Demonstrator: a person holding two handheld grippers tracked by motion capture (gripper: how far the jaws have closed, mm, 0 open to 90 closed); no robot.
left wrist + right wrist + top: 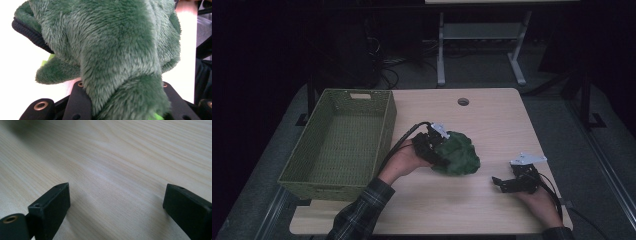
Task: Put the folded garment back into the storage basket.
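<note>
We see the crumpled dark-green plush garment [456, 153] lying mid-table, just right of the green woven basket [343, 141]. The left gripper [438, 149] pinches a fold; the right gripper [501, 183] rests agape, empty. We judge the garment soft, light and limp: grasp a thick bunched fold.
</note>
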